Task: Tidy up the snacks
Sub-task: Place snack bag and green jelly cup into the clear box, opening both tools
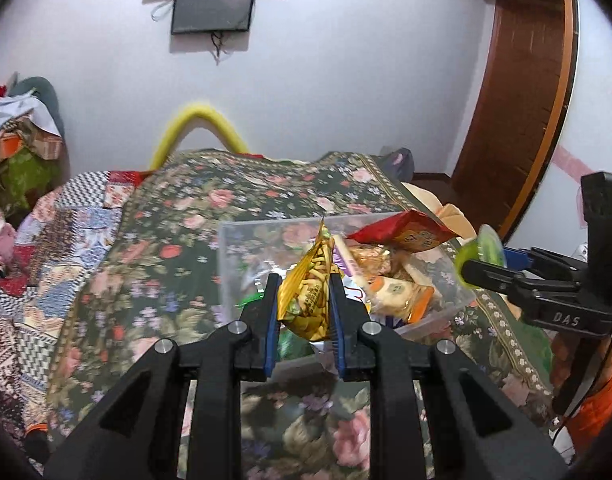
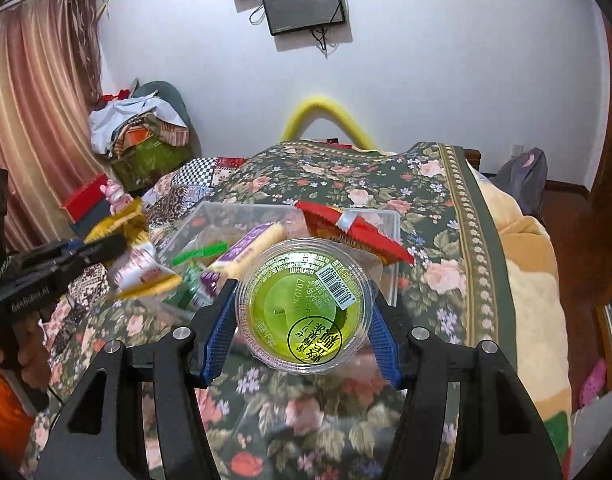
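Note:
My left gripper [image 1: 303, 312] is shut on a gold snack packet [image 1: 310, 292] and holds it above the near edge of a clear plastic bin [image 1: 225, 264]. The bin holds several snacks, among them a red packet [image 1: 406, 234] and an orange-and-white packet [image 1: 402, 294]. My right gripper [image 2: 306, 312] is shut on a green jelly cup [image 2: 306, 304], held just in front of the bin [image 2: 392, 264]. The right gripper with the cup [image 1: 478, 258] shows at the right of the left wrist view. The left gripper with the gold packet [image 2: 121, 236] shows at the left of the right wrist view.
The bin sits on a bed with a floral blanket [image 1: 177, 208]. A yellow foam arch [image 1: 201, 120] stands at the far end. Piled clothes and boxes [image 2: 141, 136] lie at the left. A wooden door [image 1: 518, 100] is at the right.

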`<state>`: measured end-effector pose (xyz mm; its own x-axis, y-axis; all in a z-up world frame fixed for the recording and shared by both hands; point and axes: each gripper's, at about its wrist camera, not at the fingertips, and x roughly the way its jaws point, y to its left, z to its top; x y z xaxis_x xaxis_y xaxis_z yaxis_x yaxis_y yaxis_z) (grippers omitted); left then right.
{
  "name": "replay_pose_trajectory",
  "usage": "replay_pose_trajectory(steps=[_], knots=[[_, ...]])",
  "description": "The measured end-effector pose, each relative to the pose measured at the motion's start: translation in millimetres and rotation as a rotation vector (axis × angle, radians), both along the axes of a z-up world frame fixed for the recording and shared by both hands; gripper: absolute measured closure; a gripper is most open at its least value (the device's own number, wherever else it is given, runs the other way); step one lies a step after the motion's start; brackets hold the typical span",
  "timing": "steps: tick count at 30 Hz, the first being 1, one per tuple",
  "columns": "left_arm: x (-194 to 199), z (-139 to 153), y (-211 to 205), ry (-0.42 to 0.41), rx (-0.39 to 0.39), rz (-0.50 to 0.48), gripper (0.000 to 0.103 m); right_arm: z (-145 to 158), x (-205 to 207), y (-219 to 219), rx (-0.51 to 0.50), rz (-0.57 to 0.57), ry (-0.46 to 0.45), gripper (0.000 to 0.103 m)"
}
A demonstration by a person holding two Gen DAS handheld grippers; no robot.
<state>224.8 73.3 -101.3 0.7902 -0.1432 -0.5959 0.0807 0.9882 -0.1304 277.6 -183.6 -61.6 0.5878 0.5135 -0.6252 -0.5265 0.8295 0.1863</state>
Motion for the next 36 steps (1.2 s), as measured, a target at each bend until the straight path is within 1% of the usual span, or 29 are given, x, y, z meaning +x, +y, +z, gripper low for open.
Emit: replay_pose_trajectory(steps=[5, 9, 11, 14, 18, 19, 23, 26, 28, 34, 36], knots=[[25.7, -15.3, -8.2, 0.033, -0.01, -0.003, 0.081, -12.1, 21.7, 13.3, -0.003, 0.013, 0.032, 0.046], [38.1, -19.3, -3.8, 0.033, -0.005, 0.038, 0.075, -22.1, 32.8, 22.8, -0.025, 0.012, 0.046, 0.046], [41.5, -21.4, -2.0, 0.035, 0.013, 0.06, 0.07, -27.0, 36.2, 24.3, -0.023, 0.006, 0.062, 0.045], [45.5, -27.6, -0.9, 0.055, 0.063, 0.09, 0.065, -32.2, 37.5, 23.7, -0.02, 0.0, 0.086, 0.044], [43.6, -31.4, 5.8, 0.064, 0.07, 0.107, 0.06, -26.2, 28.7, 20.3, -0.023, 0.006, 0.06, 0.033], [42.2, -30.5, 7.5, 0.064, 0.061, 0.107, 0.059, -23.1, 26.1, 19.2, -0.024, 0.006, 0.051, 0.033], [27.0, -15.4, 8.4, 0.034, 0.036, 0.106, 0.059, -5.7, 14.7, 11.4, -0.011, 0.006, 0.026, 0.033], [7.5, 6.0, 4.5, -0.015, 0.02, 0.096, 0.059, 14.8, -0.3, 0.9, 0.012, -0.005, -0.007, 0.033], [-9.6, 24.4, -1.1, -0.055, 0.012, 0.087, 0.059, 27.9, -8.4, -4.6, 0.023, -0.013, -0.034, 0.033], [-65.7, 79.0, -16.7, -0.19, -0.007, 0.077, 0.059, 80.0, -47.8, -22.4, 0.078, -0.03, -0.138, 0.033], [-82.9, 92.8, -21.8, -0.23, -0.005, 0.082, 0.059, 96.8, -63.5, -26.7, 0.1, -0.032, -0.173, 0.03]])
